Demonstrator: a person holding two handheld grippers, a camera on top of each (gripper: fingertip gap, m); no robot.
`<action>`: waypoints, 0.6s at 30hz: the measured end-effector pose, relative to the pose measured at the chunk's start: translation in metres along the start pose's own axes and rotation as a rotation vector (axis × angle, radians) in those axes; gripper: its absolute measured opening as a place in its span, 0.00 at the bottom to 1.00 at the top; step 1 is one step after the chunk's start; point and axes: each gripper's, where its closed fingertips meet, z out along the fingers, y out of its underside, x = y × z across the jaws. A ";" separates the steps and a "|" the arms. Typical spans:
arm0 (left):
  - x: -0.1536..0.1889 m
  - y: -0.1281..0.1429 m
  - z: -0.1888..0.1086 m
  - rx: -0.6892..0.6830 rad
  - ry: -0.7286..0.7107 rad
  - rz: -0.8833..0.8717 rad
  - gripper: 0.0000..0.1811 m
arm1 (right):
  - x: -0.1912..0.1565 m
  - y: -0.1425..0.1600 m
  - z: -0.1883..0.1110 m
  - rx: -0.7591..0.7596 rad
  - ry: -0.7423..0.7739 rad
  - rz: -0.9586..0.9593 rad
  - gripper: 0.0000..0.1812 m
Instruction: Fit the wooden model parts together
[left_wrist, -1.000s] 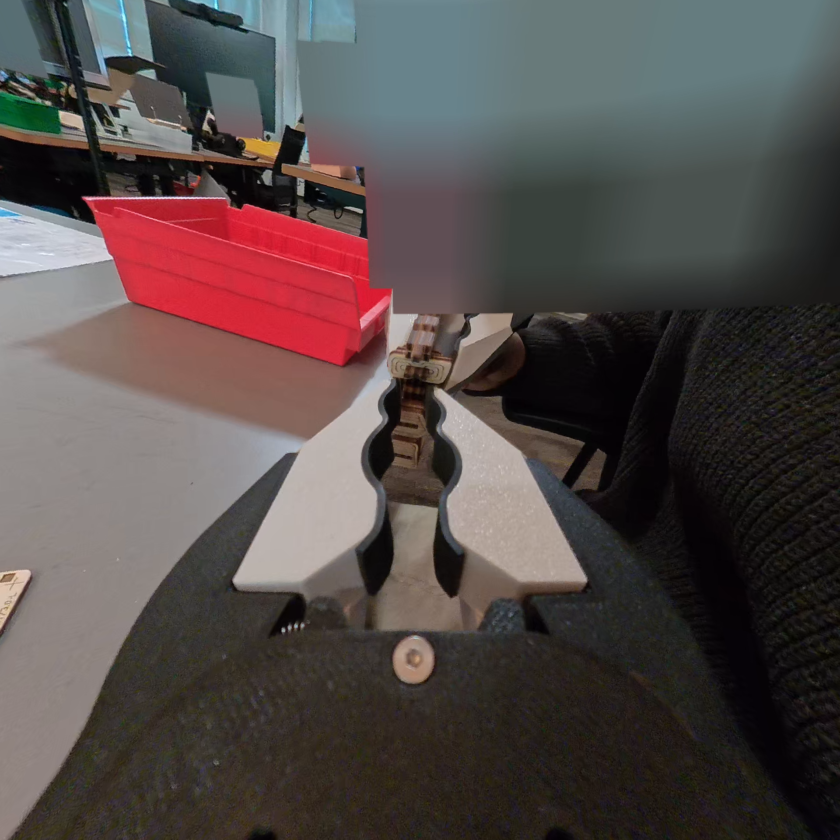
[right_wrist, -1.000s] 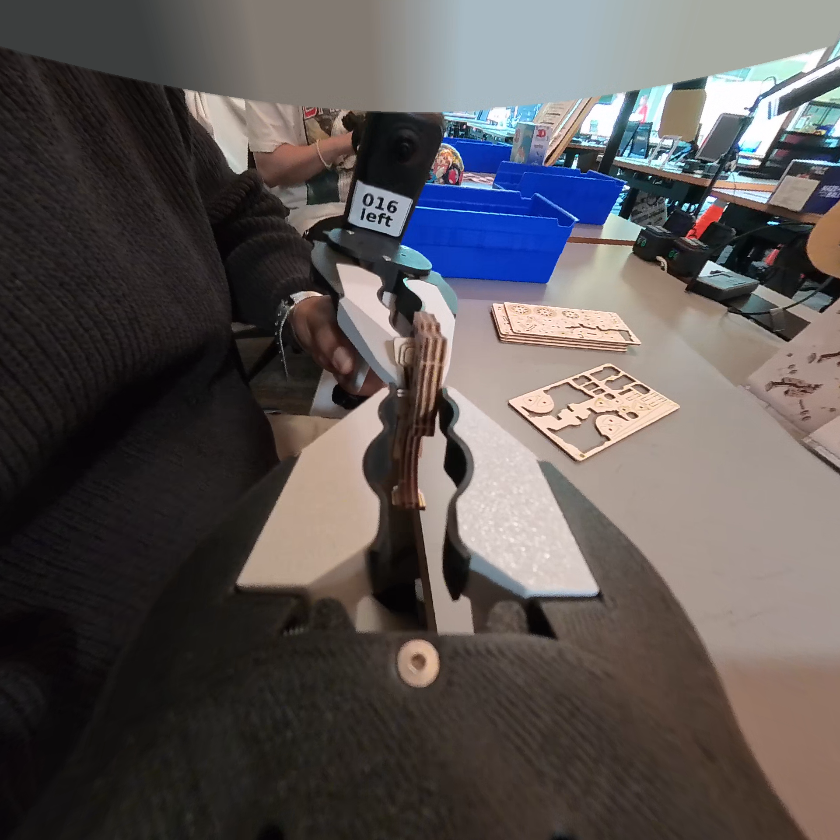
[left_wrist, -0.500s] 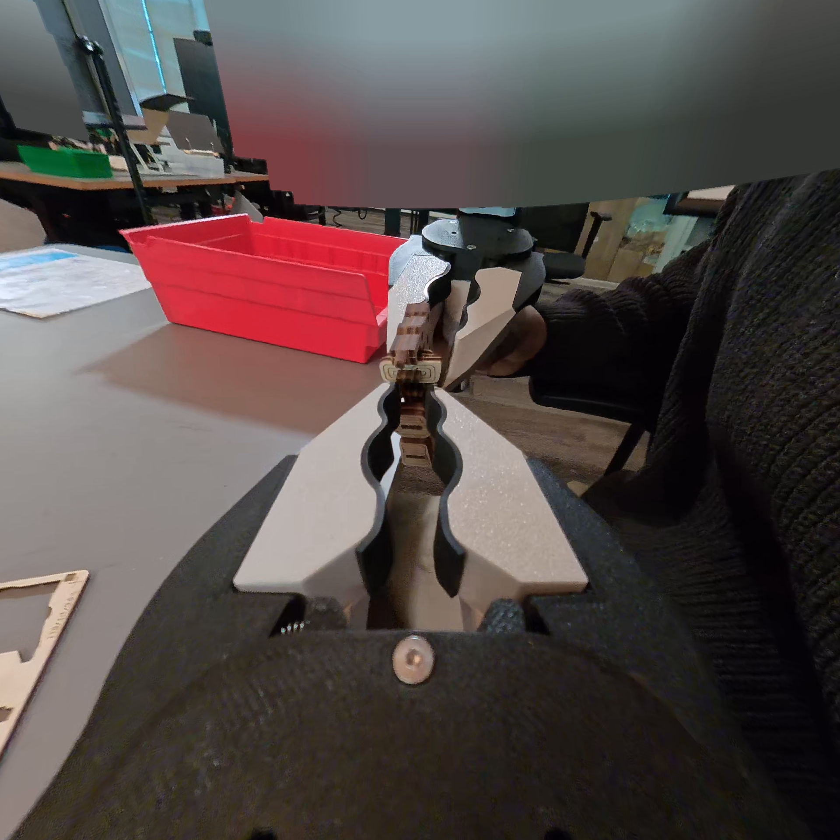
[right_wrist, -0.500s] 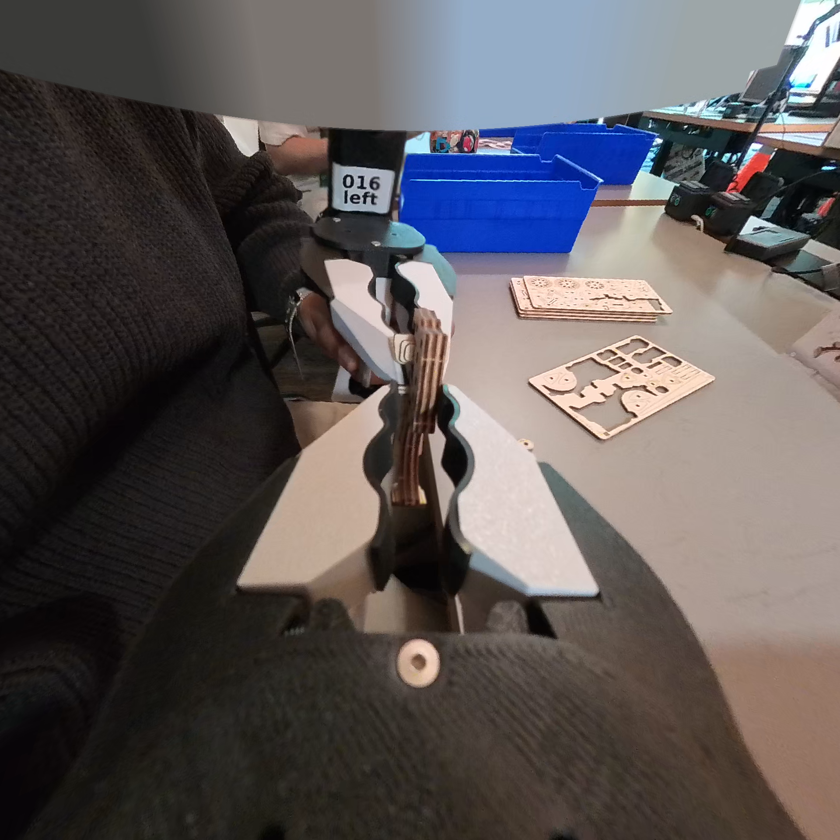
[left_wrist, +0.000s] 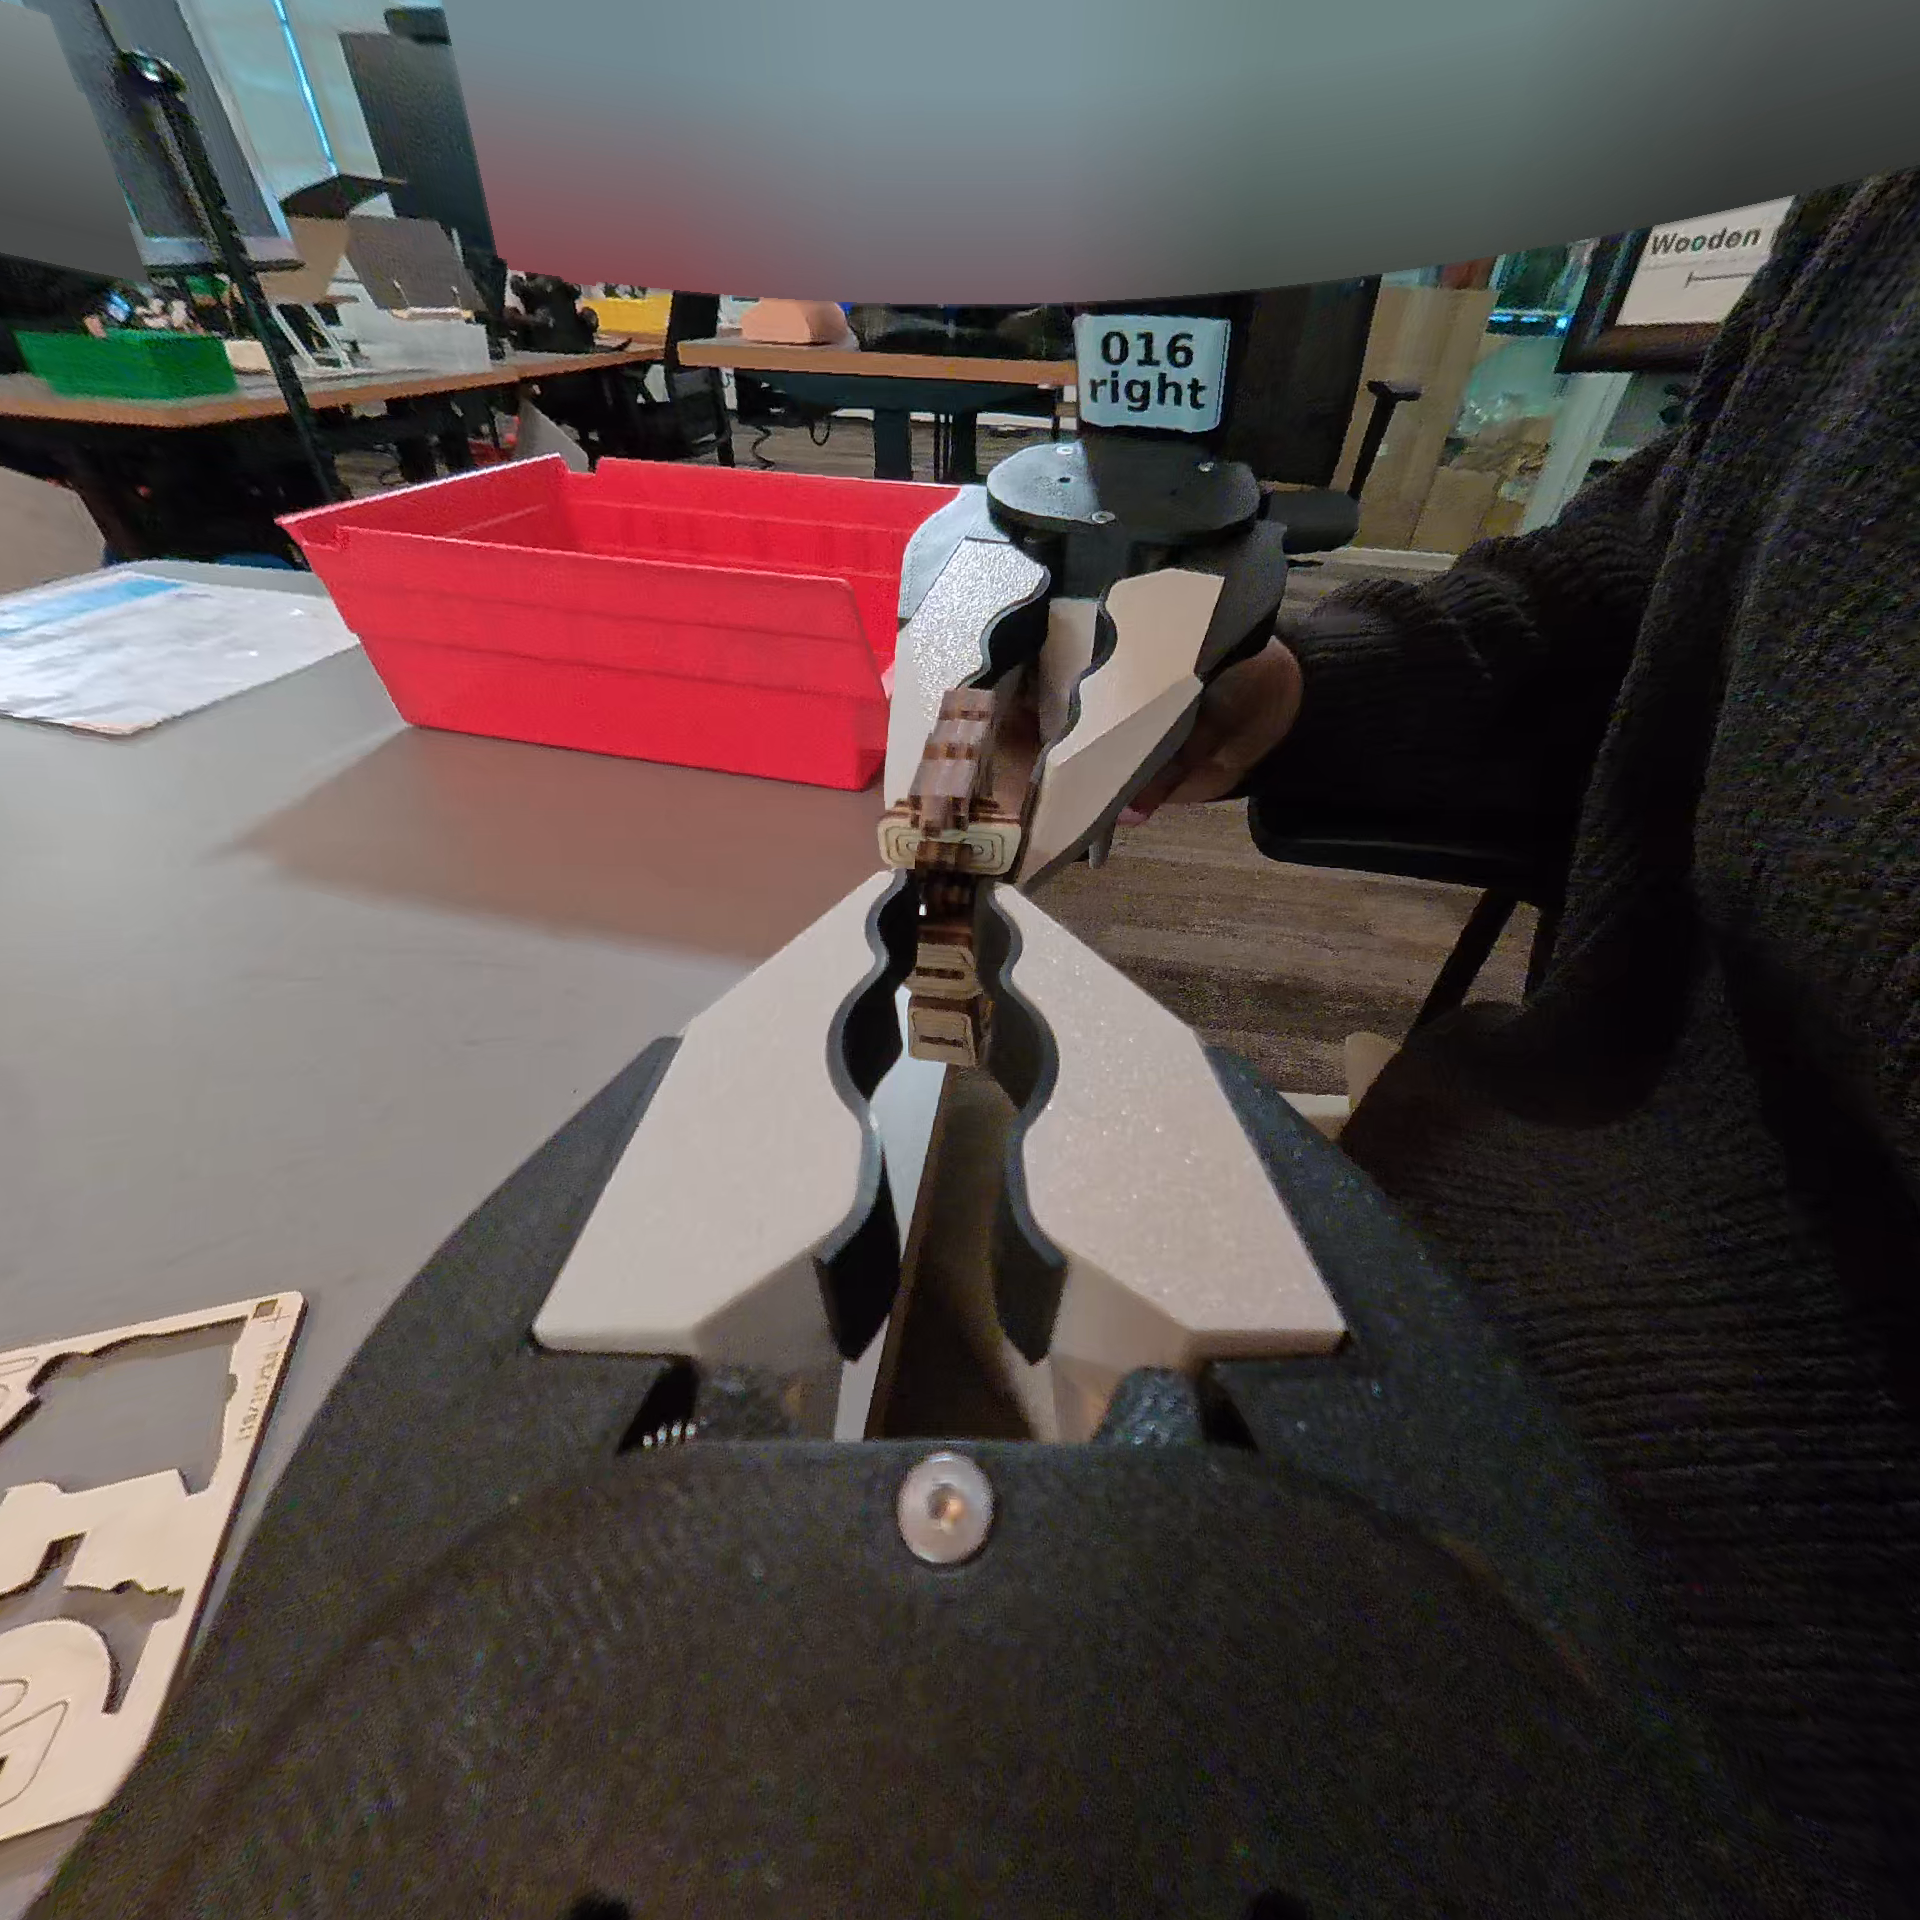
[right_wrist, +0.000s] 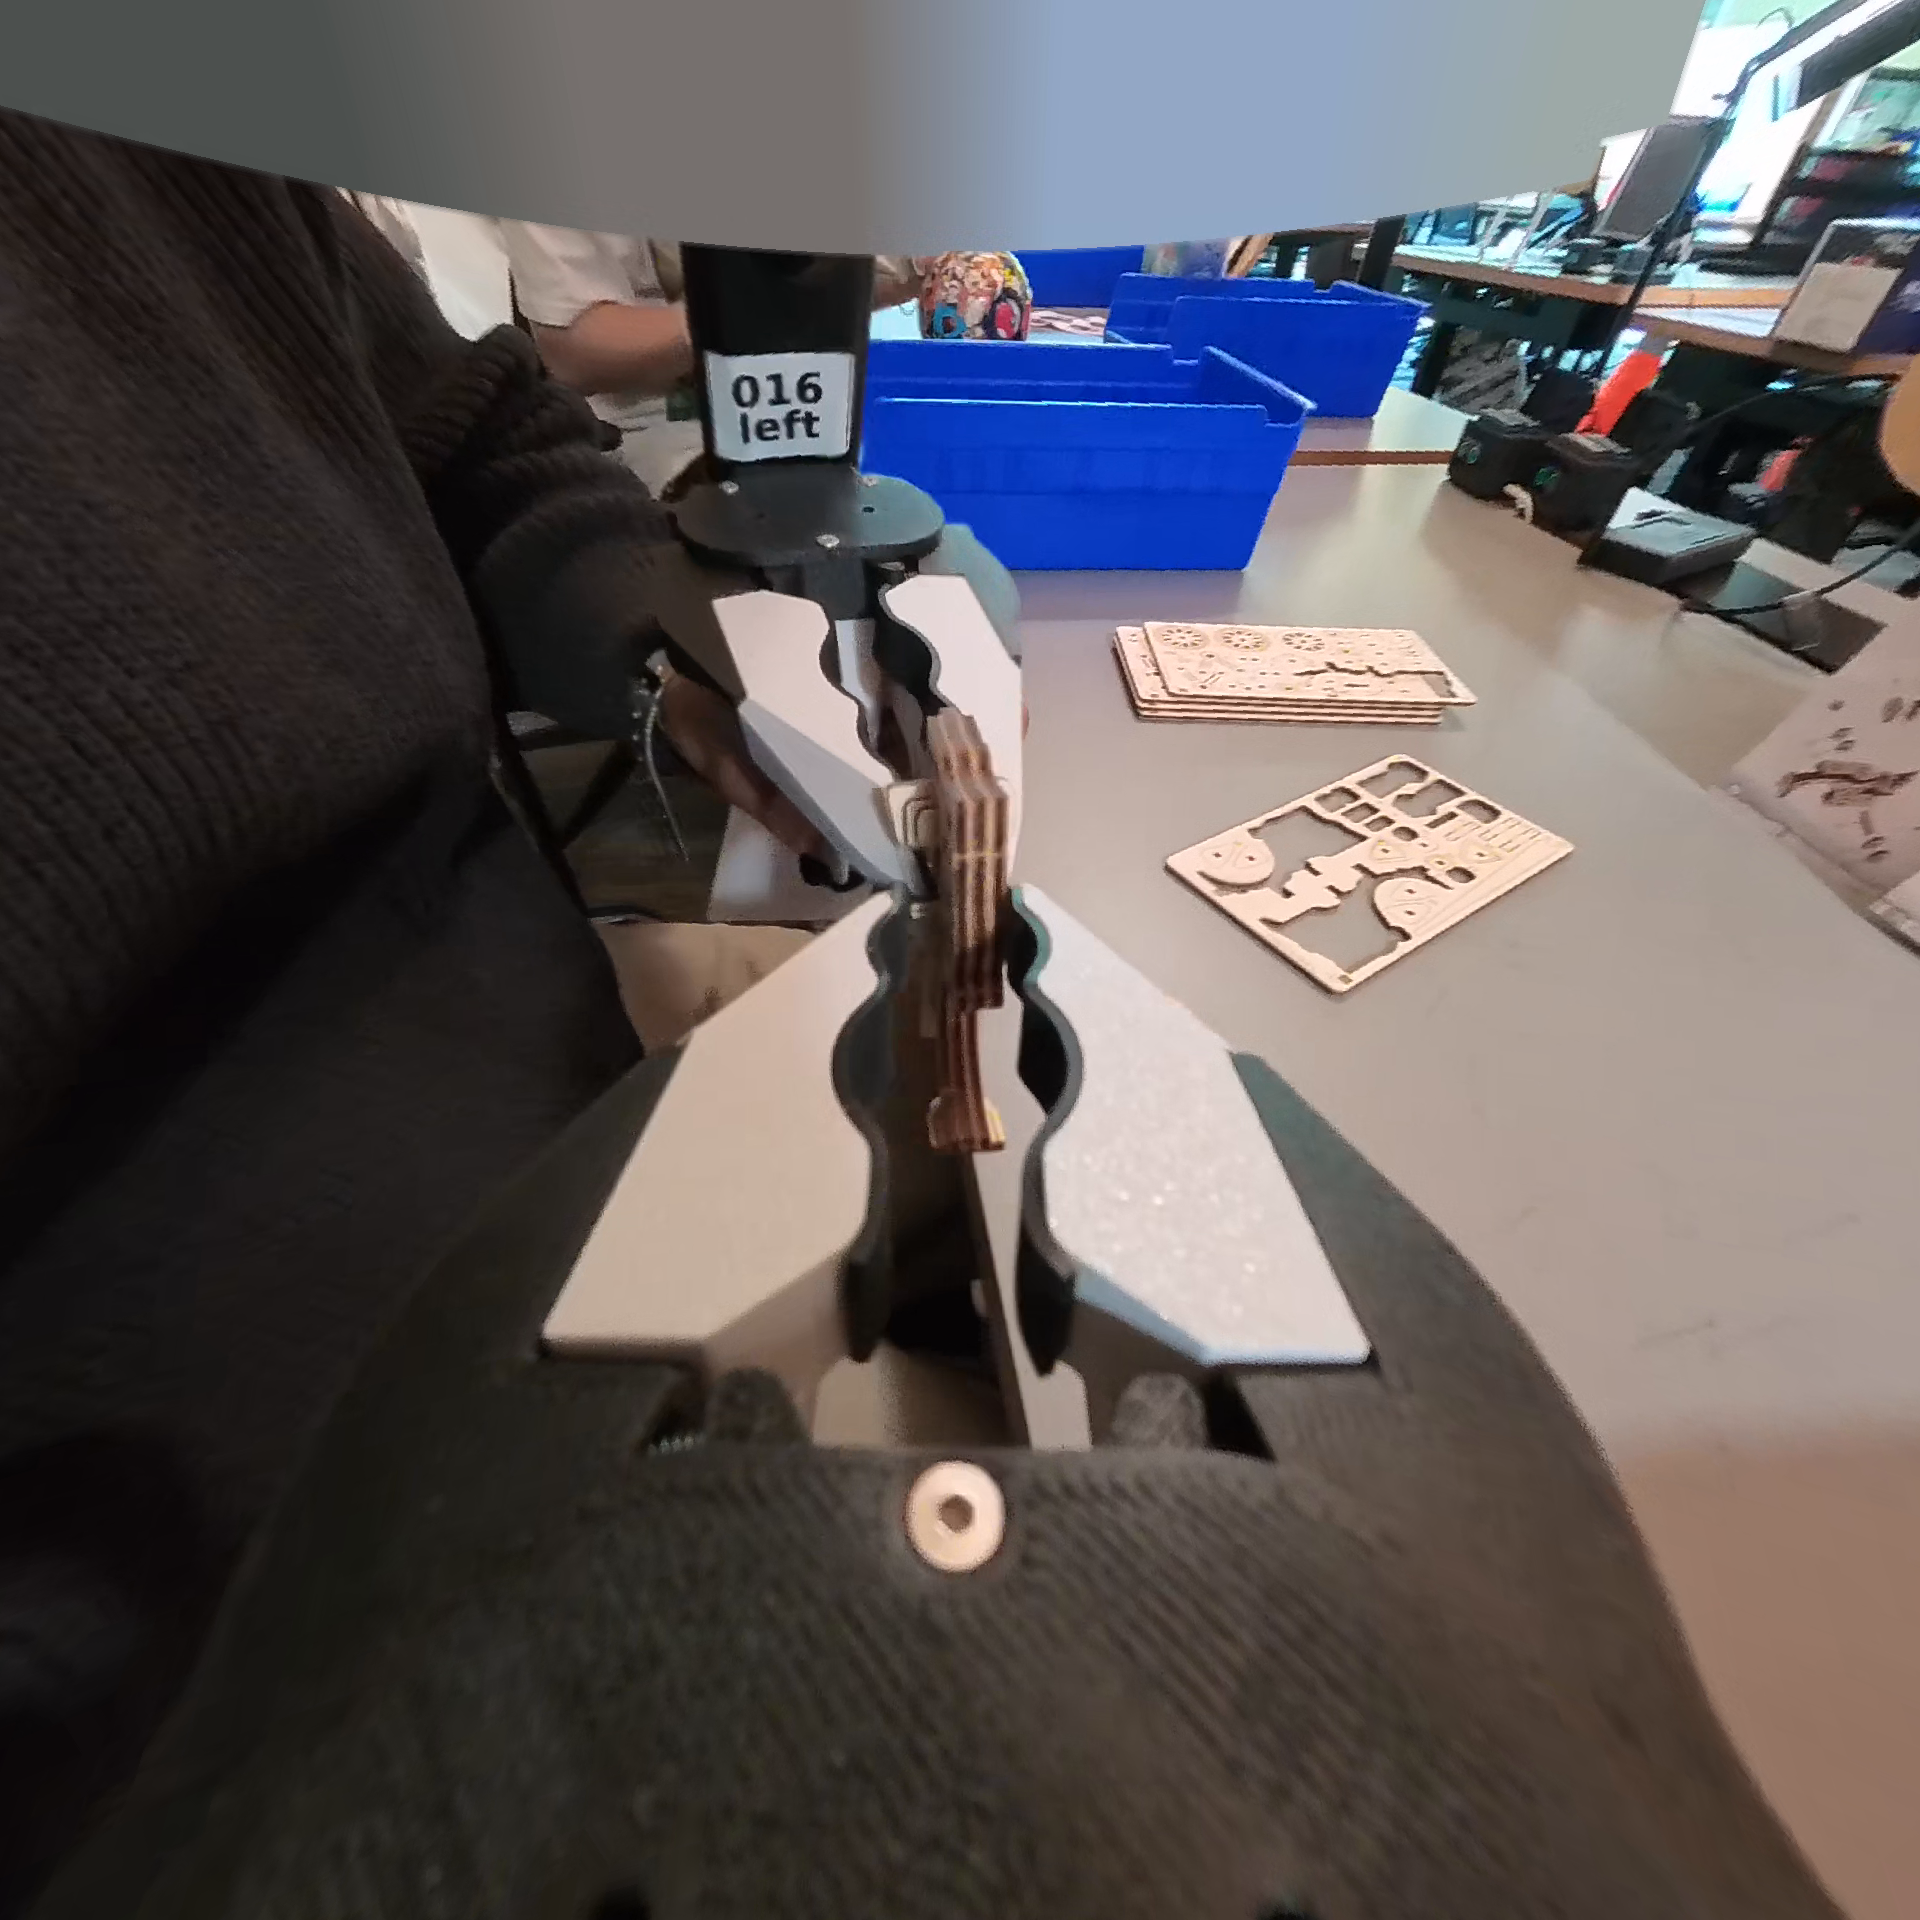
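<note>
Both grippers meet tip to tip above the table's near edge. In the left wrist view my left gripper (left_wrist: 943, 899) is shut on a small wooden part (left_wrist: 943, 997) with a flat engraved end plate (left_wrist: 945, 844). Opposite it, my right gripper (left_wrist: 1003, 821) is shut on a layered brown wooden stack (left_wrist: 954, 764). In the right wrist view my right gripper (right_wrist: 956, 909) grips that stack (right_wrist: 966, 935) edge-on, and the left gripper (right_wrist: 914, 862) holds the pale part (right_wrist: 909, 821) against it. The two parts touch; the joint itself is hidden.
A red bin (left_wrist: 623, 623) and a paper sheet (left_wrist: 135, 644) lie on the grey table (left_wrist: 312, 987). A punched wooden sheet (left_wrist: 104, 1507) is at lower left. A blue bin (right_wrist: 1070, 478), stacked wooden sheets (right_wrist: 1288, 665) and another punched sheet (right_wrist: 1371, 862) lie right. The person's dark sweater (right_wrist: 208, 727) is close. My two grippers' fingertips are within a few centimetres of each other.
Both grippers stay shut and tip to tip. Each view has swung, so the opposite gripper now shows whole and more upright. More of the punched sheet shows at lower left.
</note>
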 end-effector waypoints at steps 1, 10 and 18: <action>0.000 0.001 0.000 -0.004 -0.005 0.014 0.05 | 0.001 0.000 0.001 -0.005 0.010 0.001 0.10; 0.012 0.008 0.008 -0.061 0.015 0.082 0.05 | -0.028 -0.004 0.017 -0.008 -0.127 0.038 0.25; -0.008 -0.009 -0.001 0.043 0.036 -0.122 0.05 | 0.009 -0.029 -0.012 0.083 0.132 -0.101 0.33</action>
